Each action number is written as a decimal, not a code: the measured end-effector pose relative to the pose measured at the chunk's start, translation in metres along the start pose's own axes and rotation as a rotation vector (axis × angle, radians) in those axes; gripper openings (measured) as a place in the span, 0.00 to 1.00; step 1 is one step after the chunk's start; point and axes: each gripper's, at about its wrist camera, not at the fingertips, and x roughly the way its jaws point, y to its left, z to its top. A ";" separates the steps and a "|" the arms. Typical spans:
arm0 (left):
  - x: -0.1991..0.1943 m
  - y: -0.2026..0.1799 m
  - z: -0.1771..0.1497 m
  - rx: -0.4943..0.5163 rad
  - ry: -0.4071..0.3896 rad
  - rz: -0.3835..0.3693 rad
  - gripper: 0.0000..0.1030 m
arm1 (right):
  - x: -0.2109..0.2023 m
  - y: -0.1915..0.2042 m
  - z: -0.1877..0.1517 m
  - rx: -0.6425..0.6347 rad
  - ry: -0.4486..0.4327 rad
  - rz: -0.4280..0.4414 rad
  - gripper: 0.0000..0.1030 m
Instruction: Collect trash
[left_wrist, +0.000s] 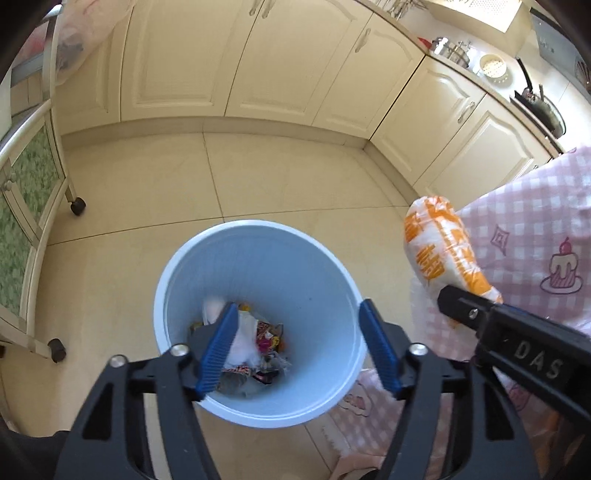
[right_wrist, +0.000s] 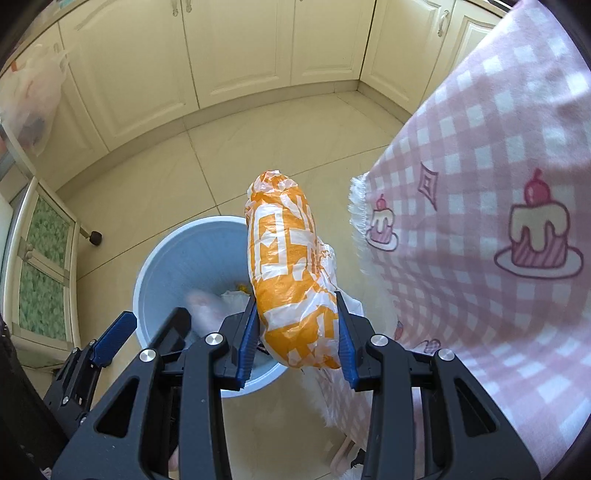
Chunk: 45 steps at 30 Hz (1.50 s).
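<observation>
Two grippers are working here: the left gripper is hanging with jaws apart and empty over the blue bin at lower centre, while the right gripper is clamping the orange-and-white bag. I'd be swinging it fully over the rim before letting go. Pink checked cloth is crowding the right side, cabinets running across the top.

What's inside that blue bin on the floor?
The blue bin holds crumpled white paper and colourful wrappers at the bottom. The left claw hangs open above it, its fingers covering part of the pile.
</observation>
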 end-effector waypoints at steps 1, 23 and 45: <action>0.001 0.000 0.001 0.004 0.003 0.006 0.66 | -0.001 0.003 0.000 -0.003 -0.001 -0.003 0.34; -0.025 -0.005 0.013 0.072 -0.004 0.073 0.69 | -0.046 0.015 0.022 -0.048 -0.136 0.003 0.53; -0.281 -0.114 0.063 0.294 -0.258 -0.067 0.80 | -0.352 -0.021 -0.017 -0.031 -0.598 -0.213 0.72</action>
